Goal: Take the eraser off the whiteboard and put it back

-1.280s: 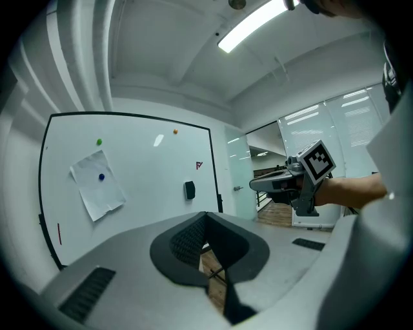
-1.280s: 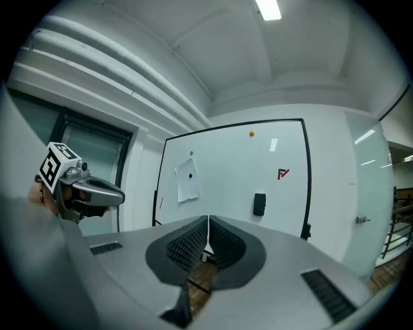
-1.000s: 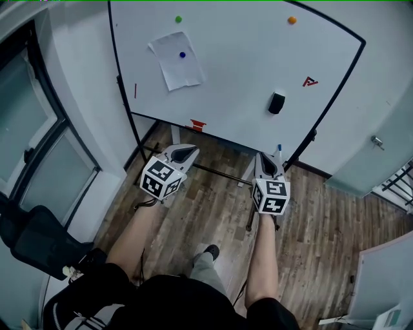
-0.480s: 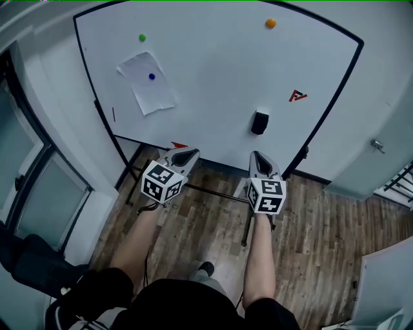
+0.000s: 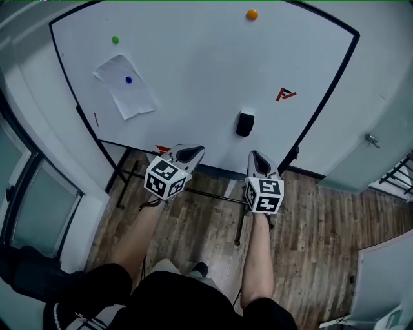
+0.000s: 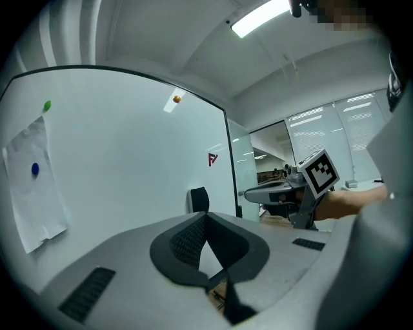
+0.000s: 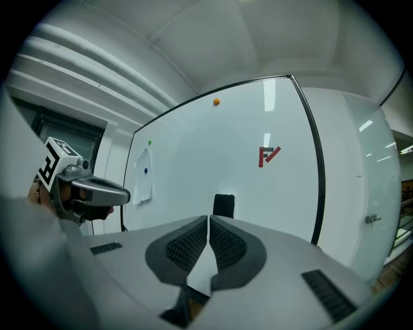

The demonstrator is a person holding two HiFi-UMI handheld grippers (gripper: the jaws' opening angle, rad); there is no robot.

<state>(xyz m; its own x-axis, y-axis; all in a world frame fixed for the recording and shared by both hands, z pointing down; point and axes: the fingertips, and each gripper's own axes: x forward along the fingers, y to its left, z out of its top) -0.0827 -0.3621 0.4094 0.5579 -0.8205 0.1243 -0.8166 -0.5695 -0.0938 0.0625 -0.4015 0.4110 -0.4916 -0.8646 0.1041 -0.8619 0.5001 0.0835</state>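
A black eraser (image 5: pixel 244 123) sticks to the lower right part of the whiteboard (image 5: pixel 193 64). Both grippers are held level in front of the board's lower edge, a short way from it. My right gripper (image 5: pixel 257 158) is shut and empty; the eraser (image 7: pixel 224 205) shows just above its fingertips (image 7: pixel 208 220), still apart from them. My left gripper (image 5: pixel 189 153) is shut with nothing in it, and sits left of the eraser (image 6: pixel 199 200). Neither gripper touches the board.
A paper sheet (image 5: pixel 125 86) hangs at the board's left under a blue magnet (image 5: pixel 128 80). A green magnet (image 5: pixel 115 40), an orange magnet (image 5: pixel 251 14) and a red logo (image 5: pixel 286 95) are also on it. The board's stand (image 5: pixel 240 222) rests on wood floor. A door with a handle (image 5: pixel 372 140) is right.
The person has stepped toward the board, and both grippers have come closer to its lower edge. The eraser now lies nearer the right gripper. Both jaws stay shut.
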